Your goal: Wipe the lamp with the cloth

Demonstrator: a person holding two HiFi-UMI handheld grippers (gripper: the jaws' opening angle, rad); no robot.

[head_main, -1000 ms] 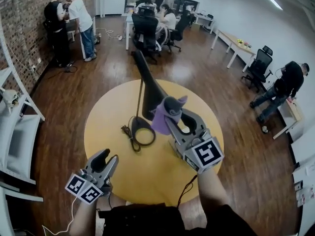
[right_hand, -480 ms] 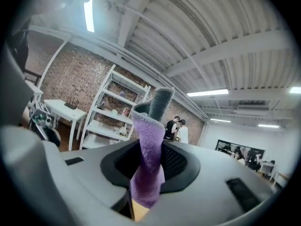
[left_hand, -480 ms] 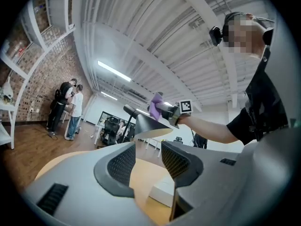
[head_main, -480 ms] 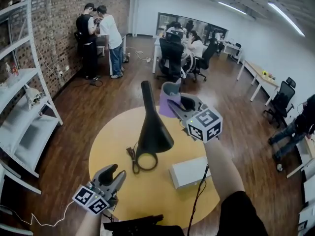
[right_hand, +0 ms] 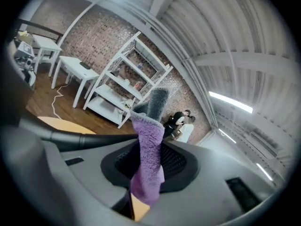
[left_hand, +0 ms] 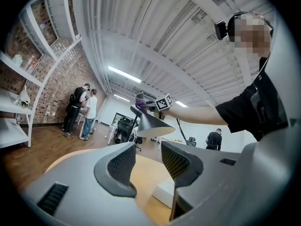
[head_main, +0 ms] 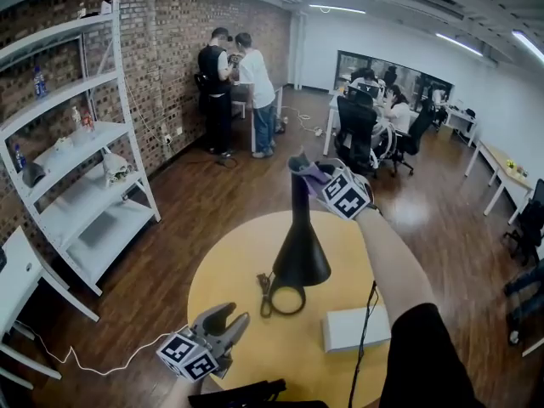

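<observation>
**Head view** – a black desk lamp (head_main: 299, 257) stands upright on a round yellow table (head_main: 229, 270), its cone shade widening down over a ring base, with a dark cable (head_main: 265, 291) lying beside the ring. The right gripper (head_main: 311, 174) is up at the narrow top end of the shade, with a purple cloth (head_main: 319, 172) pinched in its tips and lying against the lamp there. The left gripper (head_main: 229, 319) hovers low at the near-left edge of the table, well apart from the lamp, fingers spread. A white box (head_main: 357, 328) lies on the table to the right of the ring base. A white shelf unit (head_main: 81, 177) stands along the brick wall.

**Left gripper view** – the two jaws of the left gripper (left_hand: 148, 160) stand apart with nothing between them; only tabletop shows through the gap. Beyond them rises the lamp (left_hand: 153, 126), with the cloth (left_hand: 140, 100) at its top.

**Right gripper view** – the right gripper (right_hand: 153, 169) is clamped on the cloth (right_hand: 146, 140), which hangs in a fold between the pads. A dark part of the lamp (right_hand: 70, 135) crosses just to the left.
</observation>
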